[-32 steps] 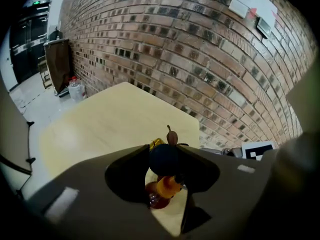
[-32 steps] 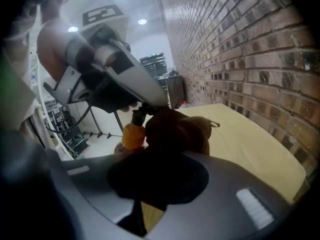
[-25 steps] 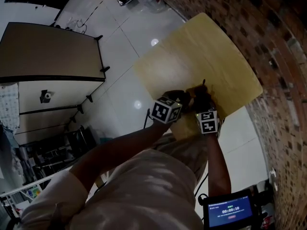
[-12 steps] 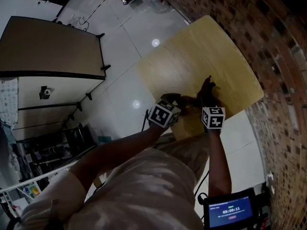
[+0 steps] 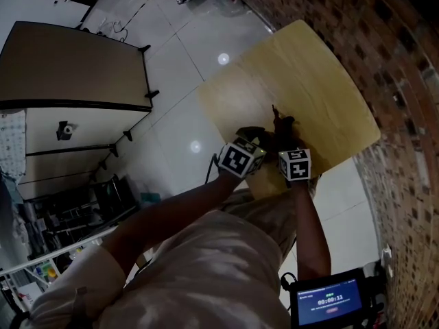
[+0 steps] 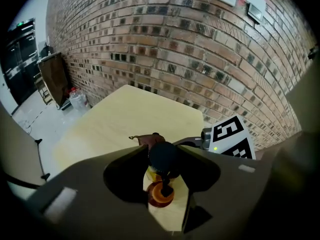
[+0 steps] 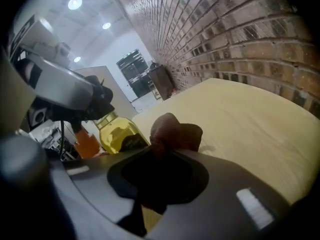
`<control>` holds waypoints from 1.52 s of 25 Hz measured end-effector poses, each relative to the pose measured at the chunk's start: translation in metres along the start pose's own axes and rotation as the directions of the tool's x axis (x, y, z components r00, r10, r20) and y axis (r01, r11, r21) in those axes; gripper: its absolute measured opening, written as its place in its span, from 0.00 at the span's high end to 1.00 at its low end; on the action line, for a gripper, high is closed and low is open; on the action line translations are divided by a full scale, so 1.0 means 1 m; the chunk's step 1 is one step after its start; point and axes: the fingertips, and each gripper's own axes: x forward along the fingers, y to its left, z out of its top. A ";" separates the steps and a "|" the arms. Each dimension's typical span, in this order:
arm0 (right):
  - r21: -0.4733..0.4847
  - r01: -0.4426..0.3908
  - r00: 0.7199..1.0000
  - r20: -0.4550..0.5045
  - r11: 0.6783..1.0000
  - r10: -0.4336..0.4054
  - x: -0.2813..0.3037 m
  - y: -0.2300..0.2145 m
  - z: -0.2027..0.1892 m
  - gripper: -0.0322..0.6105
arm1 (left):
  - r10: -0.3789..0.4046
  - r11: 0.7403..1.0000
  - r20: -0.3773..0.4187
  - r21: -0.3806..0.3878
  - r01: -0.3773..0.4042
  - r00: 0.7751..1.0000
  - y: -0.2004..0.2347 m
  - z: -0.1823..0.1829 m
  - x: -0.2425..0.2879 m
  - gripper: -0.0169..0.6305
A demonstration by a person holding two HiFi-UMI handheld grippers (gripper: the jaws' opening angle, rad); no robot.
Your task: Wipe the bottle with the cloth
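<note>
A small bottle point(image 7: 119, 134) of yellow liquid with a black cap point(image 6: 164, 156) stands at the near edge of the wooden table point(image 5: 309, 81). My left gripper point(image 6: 164, 160) comes down on it from above. Its jaws sit on either side of the cap and touch it, though they have just been opening a little. A crumpled brown cloth point(image 7: 175, 130) is pinched in my right gripper point(image 7: 167, 149), just right of the bottle. In the head view both grippers, left point(image 5: 258, 142) and right point(image 5: 281, 132), meet over the table's near edge, and the bottle is hidden between them.
An orange object point(image 7: 87, 145) shows right beside the bottle's base. A brick wall point(image 6: 190, 44) runs along the far side of the table. Pale wooden surface point(image 7: 250, 119) stretches beyond the cloth. White tiled floor point(image 5: 171, 67) lies left of the table.
The right gripper with the cloth swung out to the right, then came back left against the bottle. The left gripper stayed on the cap and rolled slightly.
</note>
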 end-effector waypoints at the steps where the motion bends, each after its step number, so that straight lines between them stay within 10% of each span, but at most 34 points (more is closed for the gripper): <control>1: -0.002 0.002 1.000 -0.003 1.000 -0.002 -0.001 -0.001 0.000 0.85 | -0.005 1.000 -0.014 -0.002 0.005 1.000 0.001 -0.003 0.000 0.66; 4: -0.003 0.008 1.000 -0.004 1.000 -0.008 -0.005 -0.003 -0.003 0.85 | -0.011 1.000 -0.037 -0.016 0.010 0.999 0.003 -0.011 0.000 0.52; 19: -0.013 0.039 0.999 0.038 0.999 -0.039 -0.029 0.000 -0.011 0.85 | -0.093 0.993 -0.027 0.064 0.095 0.995 -0.012 -0.040 -0.026 0.49; 28: 0.008 0.095 0.994 0.050 0.995 -0.095 -0.072 0.002 -0.042 0.85 | -0.130 0.983 -0.220 0.096 0.154 0.967 -0.010 -0.088 -0.015 0.70; 38: 0.083 -0.010 0.982 0.191 0.996 -0.006 -0.088 0.077 -0.066 0.85 | -0.100 0.973 -0.247 0.180 0.147 0.964 -0.006 -0.087 -0.007 0.72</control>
